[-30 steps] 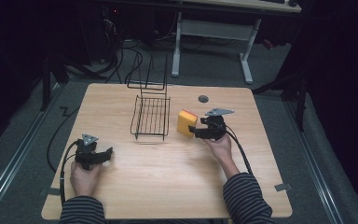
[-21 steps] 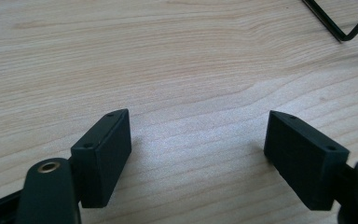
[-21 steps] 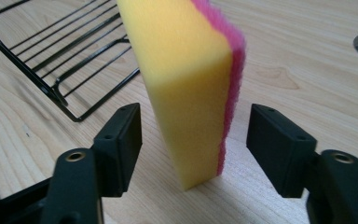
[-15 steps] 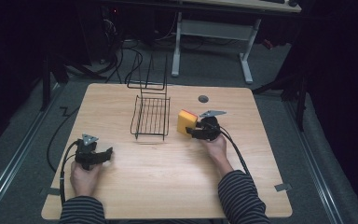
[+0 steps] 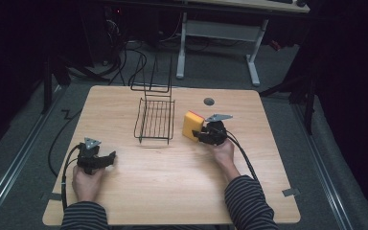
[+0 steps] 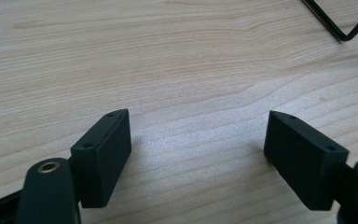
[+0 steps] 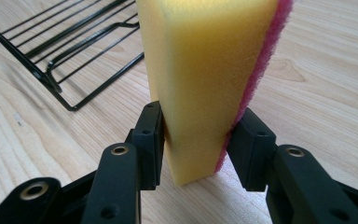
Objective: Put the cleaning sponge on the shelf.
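We see a black wire rack [image 5: 155,119] near the middle of the table [image 5: 172,187], toward the far edge, thin rods w/ an upright back frame; it stands just left of the sponge [image 5: 192,125], a narrow gap between them, nothing else in the way. A small round grey grommet [image 5: 209,101] sits in the top near the far edge, beyond the sponge. Table is pale wood w/ visible grain, rounded corners. Sponge is a yellow foam block, porous, w/ a thin red scouring layer on one face; it stands on edge right of centre. In the right gripper view the right gripper [image 7: 199,140] has its jaws closed onto it, one pad on the yellow face, the other on the red layer, foam slightly pinched; the jaws have just been closing. Right hand [image 5: 222,148] lies low on the table, forearm in a striped sleeve, gripper pointing toward the far-left. Left gripper [image 6: 198,156] rests near the near-left corner, jaws wide apart, nothing between them, bare wood under; left hand [image 5: 87,179] flat behind it.
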`<state>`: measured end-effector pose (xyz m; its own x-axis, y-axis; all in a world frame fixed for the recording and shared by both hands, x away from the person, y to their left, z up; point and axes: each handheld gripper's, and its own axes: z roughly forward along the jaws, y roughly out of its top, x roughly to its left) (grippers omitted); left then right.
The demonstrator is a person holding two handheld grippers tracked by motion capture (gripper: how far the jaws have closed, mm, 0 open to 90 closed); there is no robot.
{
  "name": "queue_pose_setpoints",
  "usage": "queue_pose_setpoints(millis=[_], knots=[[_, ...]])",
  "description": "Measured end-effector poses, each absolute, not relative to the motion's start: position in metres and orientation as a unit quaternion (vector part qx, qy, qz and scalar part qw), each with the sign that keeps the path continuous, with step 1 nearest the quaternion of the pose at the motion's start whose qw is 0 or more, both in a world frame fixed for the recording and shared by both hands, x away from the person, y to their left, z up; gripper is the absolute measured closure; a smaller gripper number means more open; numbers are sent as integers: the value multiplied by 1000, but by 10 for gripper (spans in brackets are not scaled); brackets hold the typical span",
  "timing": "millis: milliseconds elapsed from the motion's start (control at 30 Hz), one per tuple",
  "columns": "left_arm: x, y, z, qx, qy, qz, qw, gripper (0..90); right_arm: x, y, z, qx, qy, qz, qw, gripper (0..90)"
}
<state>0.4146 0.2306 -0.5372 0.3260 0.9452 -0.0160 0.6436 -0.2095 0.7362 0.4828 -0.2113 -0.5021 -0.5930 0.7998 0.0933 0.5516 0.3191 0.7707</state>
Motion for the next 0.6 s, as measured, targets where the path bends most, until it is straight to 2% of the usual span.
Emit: queue_pose_setpoints(millis=[600], knots=[[415,231,-537,743,535,226,334,233,457,-220,-440,395,789,439,170,599]])
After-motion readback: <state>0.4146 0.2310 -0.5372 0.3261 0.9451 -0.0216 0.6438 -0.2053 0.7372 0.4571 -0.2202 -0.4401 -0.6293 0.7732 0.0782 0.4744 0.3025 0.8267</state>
